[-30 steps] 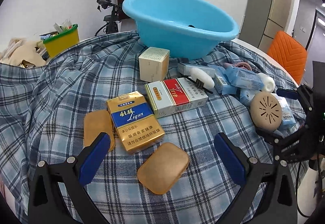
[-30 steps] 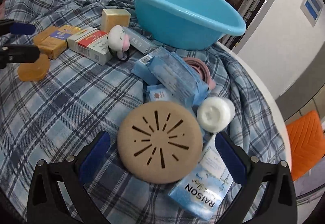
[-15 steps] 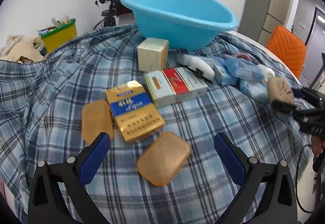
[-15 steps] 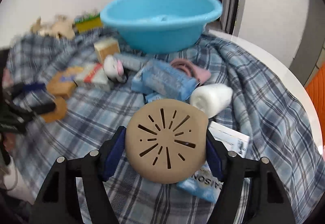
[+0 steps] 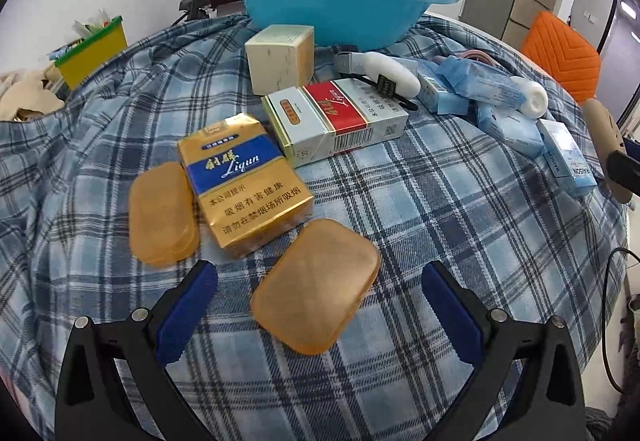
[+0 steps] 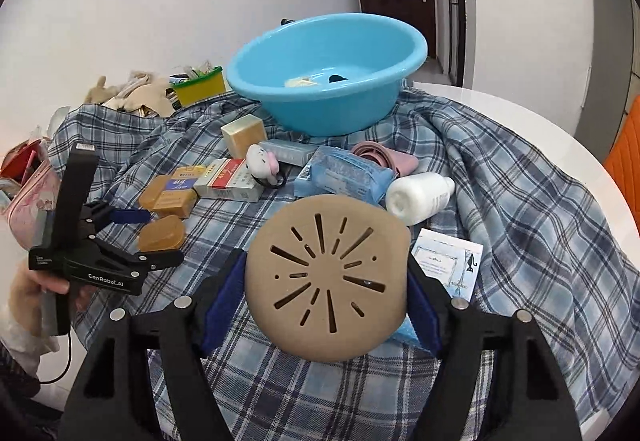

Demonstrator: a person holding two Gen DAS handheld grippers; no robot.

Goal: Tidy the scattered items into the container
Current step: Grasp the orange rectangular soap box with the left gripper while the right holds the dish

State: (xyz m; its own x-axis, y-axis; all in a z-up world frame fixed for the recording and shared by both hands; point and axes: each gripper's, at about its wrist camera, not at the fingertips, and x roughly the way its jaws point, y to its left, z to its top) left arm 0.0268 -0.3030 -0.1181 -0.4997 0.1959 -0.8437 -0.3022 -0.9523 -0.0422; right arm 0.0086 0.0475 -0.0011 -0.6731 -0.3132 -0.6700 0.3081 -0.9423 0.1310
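The right gripper point(image 6: 326, 281) clamps a round tan slotted disc point(image 6: 328, 277) between its blue pads, one pad on each side of its rim; the reading says the jaws are easing outward slightly, yet the pads press the disc, which is lifted above the plaid cloth point(image 6: 520, 209). At twelve o'clock from the disc stands the blue basin point(image 6: 328, 81), with a couple of small things lying in its bottom. A white bottle point(image 6: 420, 195) lies on its side at two o'clock from the disc, beside a blue tissue pack point(image 6: 348, 173). The left gripper point(image 5: 320, 301) hangs with its jaws wide apart, an amber soap-shaped case point(image 5: 316, 285) lying on the cloth between the pads, untouched by either. At eleven o'clock from that case sits a gold cigarette pack point(image 5: 244, 181), touching a second amber case point(image 5: 162, 213) on its nine o'clock side. A red-and-white cigarette pack point(image 5: 336, 119) lies farther on, and a cream box point(image 5: 280, 57) stands just before the basin.
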